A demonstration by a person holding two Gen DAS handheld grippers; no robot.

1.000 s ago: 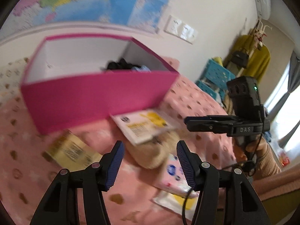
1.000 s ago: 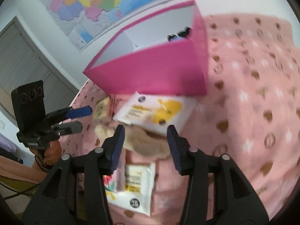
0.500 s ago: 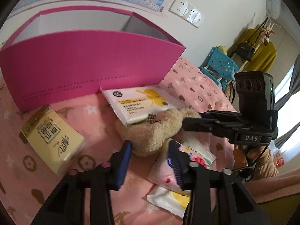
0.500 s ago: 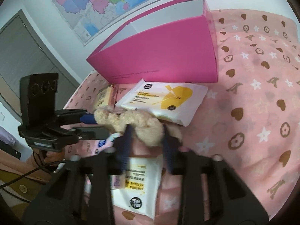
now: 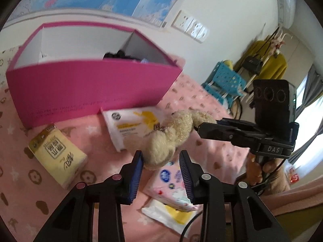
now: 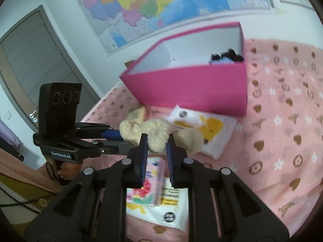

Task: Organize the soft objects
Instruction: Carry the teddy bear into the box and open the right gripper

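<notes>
**Edges and open room.** The pink patterned cover [image 6: 282, 141] lies bare over a broad stretch to the right of the pink box [image 5: 90, 92], as your right wrist view shows. That is the widest free room. The box stands at the far side near the wall, open on top, with dark items in its right end. Left of the clutter, the yellow tissue pack [image 5: 58, 153] lies alone, apart from the box. In your left wrist view the cover's edge drops away at the right.

**The task's thing.** The plush toy [image 5: 173, 133] lies in the middle of the clutter. It overlaps the near edge of the white-and-yellow wipes pack [image 5: 129, 125], which sits just in front of the box. Its long axis runs from near-left to far-right in your left wrist view. A pink tissue pack [image 5: 171, 183] lies nearer, on a flat white-and-yellow pack [image 5: 167, 215].

**Hands and claws.** Your left claw [image 5: 160, 161] points downward and is clamped on the near end of the plush toy. Your right claw [image 6: 157, 141] comes in from the opposite side, tilted slightly down. Its jaws have just been closing, and its pads now press on the toy's fur. Each hand [image 5: 262, 167] grips its handle below the claw.
</notes>
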